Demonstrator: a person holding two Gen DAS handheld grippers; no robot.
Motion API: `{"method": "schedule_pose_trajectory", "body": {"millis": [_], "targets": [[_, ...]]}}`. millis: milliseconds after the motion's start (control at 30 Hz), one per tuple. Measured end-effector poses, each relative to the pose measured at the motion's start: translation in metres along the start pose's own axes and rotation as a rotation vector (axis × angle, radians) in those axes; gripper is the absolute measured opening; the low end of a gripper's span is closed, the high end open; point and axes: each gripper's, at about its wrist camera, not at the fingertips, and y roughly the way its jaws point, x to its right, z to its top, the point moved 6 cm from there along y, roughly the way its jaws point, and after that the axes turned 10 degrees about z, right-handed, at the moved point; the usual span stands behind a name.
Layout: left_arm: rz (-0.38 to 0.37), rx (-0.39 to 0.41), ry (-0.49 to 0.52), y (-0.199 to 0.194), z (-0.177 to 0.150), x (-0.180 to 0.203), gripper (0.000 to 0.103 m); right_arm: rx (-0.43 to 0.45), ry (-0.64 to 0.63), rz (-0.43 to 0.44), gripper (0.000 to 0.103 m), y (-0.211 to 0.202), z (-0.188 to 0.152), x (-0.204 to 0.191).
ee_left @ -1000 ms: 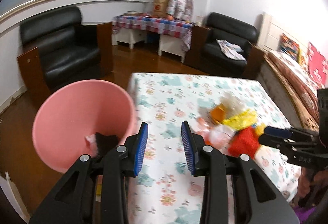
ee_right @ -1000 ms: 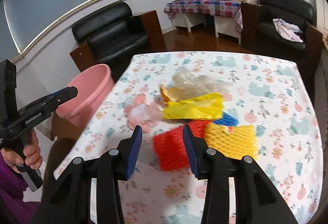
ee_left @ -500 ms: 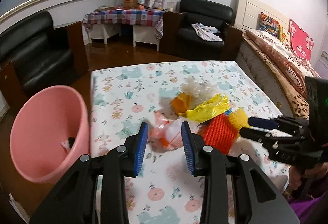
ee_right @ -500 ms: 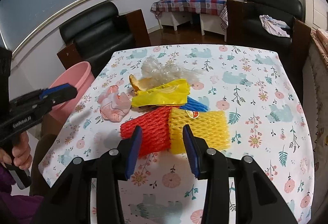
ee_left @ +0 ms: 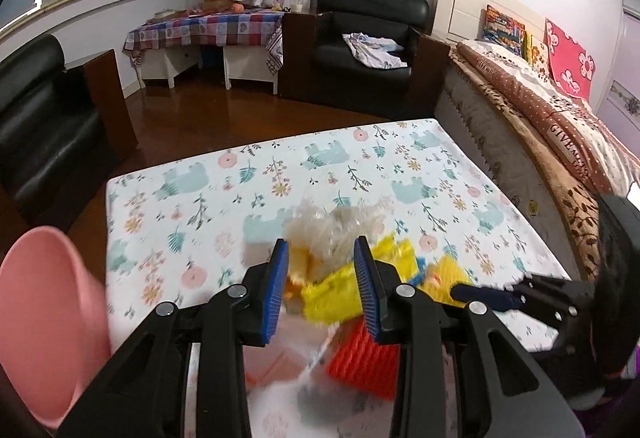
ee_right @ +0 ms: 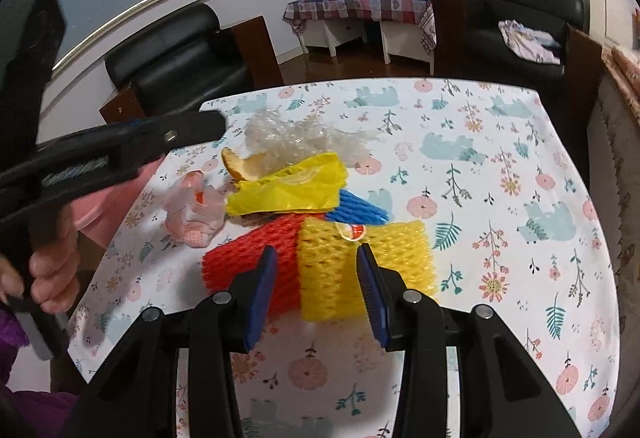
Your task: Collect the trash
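Observation:
A trash pile lies on the flowered tablecloth (ee_right: 480, 165): a yellow foam net (ee_right: 384, 258), a red foam net (ee_right: 240, 262), a blue foam net (ee_right: 356, 209), a yellow plastic bag (ee_right: 288, 189), crumpled clear plastic (ee_right: 296, 137), an orange peel (ee_right: 234, 165) and a pinkish wrapper (ee_right: 192, 213). My right gripper (ee_right: 316, 270) is open above the seam between the red and yellow nets, holding nothing. My left gripper (ee_left: 322, 278) is open over the yellow bag (ee_left: 332, 298) and clear plastic (ee_left: 332, 230), blurred, gripping nothing. The pink bin (ee_left: 52, 318) stands at the table's left edge.
Black armchairs (ee_right: 176, 61) and a checked side table (ee_right: 360, 5) stand beyond the table. A bed (ee_left: 560, 125) runs along the right. A person's hand (ee_right: 52, 270) holds the left gripper's handle at the near left corner. The far half of the tablecloth is bare.
My left gripper has swung right, from over the pink bin to above the trash pile. My right gripper has crept closer to the foam nets. Both stay open.

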Motion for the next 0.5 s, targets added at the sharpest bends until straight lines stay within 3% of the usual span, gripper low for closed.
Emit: {"method": "schedule_pose_trajectory", "body": {"millis": [133, 367, 500], "targets": [[0.010, -0.031, -0.029, 0.020, 0.006, 0.000, 0.034, -0.016, 0.024, 0.012, 0.041, 0.002, -0.004, 0.010], [-0.009, -0.096, -0.053, 0.048, 0.004, 0.005, 0.034, -0.030, 0.030, -0.040, 0.041, 0.001, -0.009, 0.027], [-0.004, -0.075, -0.031, 0.046, 0.001, 0.009, 0.030, -0.025, 0.048, -0.059, 0.041, -0.005, -0.010, 0.039]]}}
